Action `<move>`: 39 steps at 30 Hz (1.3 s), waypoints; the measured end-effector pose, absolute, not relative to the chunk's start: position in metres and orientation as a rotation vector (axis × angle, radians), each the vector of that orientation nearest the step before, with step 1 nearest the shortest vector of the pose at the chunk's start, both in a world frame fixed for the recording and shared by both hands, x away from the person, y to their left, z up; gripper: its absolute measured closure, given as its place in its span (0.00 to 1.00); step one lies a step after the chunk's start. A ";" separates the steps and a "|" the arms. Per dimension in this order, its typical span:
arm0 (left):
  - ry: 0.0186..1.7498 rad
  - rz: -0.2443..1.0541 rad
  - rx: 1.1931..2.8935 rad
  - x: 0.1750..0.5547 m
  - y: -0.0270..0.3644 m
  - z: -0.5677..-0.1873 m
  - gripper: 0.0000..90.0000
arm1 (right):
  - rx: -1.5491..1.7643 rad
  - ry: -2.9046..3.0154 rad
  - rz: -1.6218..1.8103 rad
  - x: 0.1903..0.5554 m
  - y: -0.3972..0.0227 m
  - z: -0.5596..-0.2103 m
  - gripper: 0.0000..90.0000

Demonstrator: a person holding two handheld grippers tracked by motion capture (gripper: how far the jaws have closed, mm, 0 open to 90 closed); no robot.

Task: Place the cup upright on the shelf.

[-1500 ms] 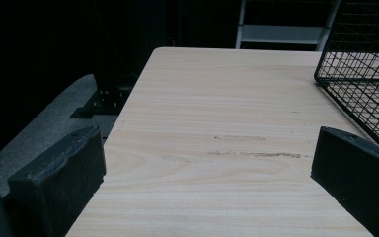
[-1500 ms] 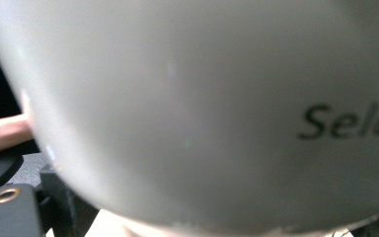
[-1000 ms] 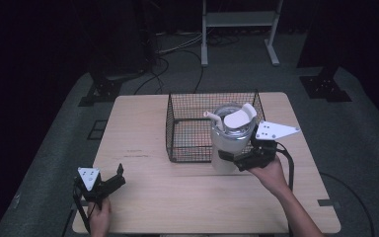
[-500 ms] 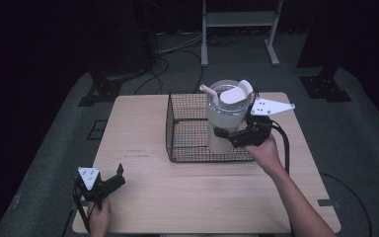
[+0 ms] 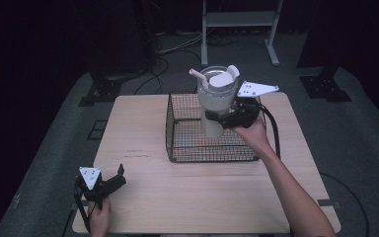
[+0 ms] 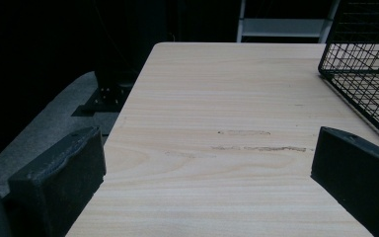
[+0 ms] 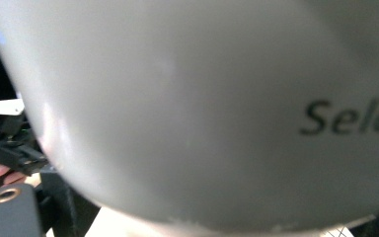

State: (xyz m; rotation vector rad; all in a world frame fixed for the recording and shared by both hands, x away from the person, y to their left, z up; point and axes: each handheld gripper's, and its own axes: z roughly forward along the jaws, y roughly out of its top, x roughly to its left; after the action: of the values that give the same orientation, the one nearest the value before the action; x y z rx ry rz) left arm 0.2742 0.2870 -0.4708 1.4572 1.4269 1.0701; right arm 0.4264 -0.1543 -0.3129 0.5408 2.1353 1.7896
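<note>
At the near left corner of the desk [image 5: 143, 133], the left gripper [image 5: 109, 183] is resting with its fingers [image 6: 59, 173] spread wide, nothing between them. Further right, a black wire basket [image 5: 177, 133] is standing on the desk. Above its right half, the right gripper [image 5: 220, 120] is pinching a translucent cup [image 5: 216, 101] with a white lid and straw, holding it upright in the air.

Pale matt wood table [image 5: 143, 133]; black wire basket [image 5: 187, 140]; smooth, frosted plastic cup [image 5: 216, 106]; matt black jaws.
</note>
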 end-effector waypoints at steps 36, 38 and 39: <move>1.421 1.084 1.457 0.273 0.289 -0.472 0.00 | 0.654 2.285 1.710 0.509 -0.123 -0.384 0.09; 1.420 1.084 1.457 0.273 0.290 -0.471 0.00 | 0.666 2.283 1.719 0.510 -0.123 -0.387 0.09; 1.420 1.084 1.457 0.273 0.290 -0.471 0.00 | 0.668 2.286 1.727 0.511 -0.122 -0.388 0.09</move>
State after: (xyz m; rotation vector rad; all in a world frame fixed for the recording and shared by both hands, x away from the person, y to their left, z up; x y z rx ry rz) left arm 0.2732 0.2897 -0.4714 1.4572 1.4203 1.0845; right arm 0.5113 -0.1222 -0.3880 0.6681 2.2858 1.7268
